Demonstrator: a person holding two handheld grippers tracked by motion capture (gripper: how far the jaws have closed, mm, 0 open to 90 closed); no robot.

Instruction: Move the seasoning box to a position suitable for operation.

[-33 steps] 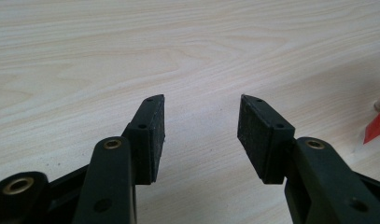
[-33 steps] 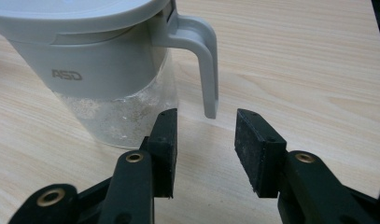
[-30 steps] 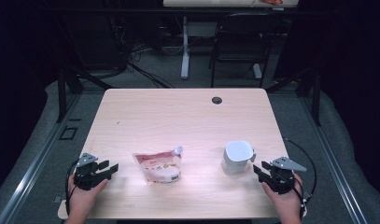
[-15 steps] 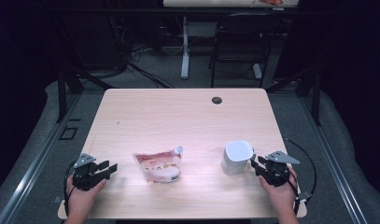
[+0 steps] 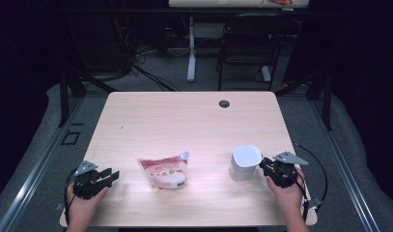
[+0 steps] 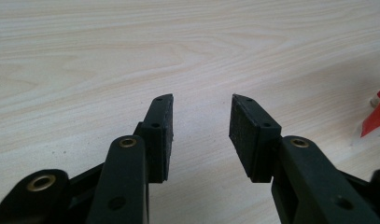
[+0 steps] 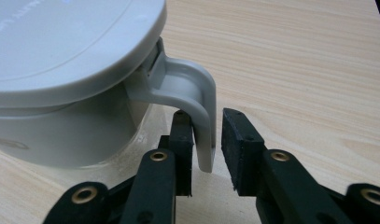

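A white lidded container (image 5: 245, 162) with a side handle (image 7: 199, 93) stands on the right of the wooden table (image 5: 184, 121). My right gripper (image 5: 262, 164) sits just right of it. In the right gripper view its jaws (image 7: 206, 140) have just been closing around the handle; one pad touches it and a thin gap shows at the other. A pink and white spouted pouch (image 5: 164, 171) lies flat in the middle front. My left gripper (image 5: 112, 175) rests near the front left corner, away from the pouch. Its jaws (image 6: 201, 126) have just been closing with nothing between them, and they stand open.
A red corner of the pouch (image 6: 376, 112) shows at the right edge of the left gripper view. A dark cable hole (image 5: 224, 103) sits near the table's far edge. A chair (image 5: 247, 48) and desk legs stand beyond the table on the dark floor.
My right gripper has moved left up to the container, and its jaws have narrowed around the handle. The left jaws have narrowed a little while that hand stayed put.
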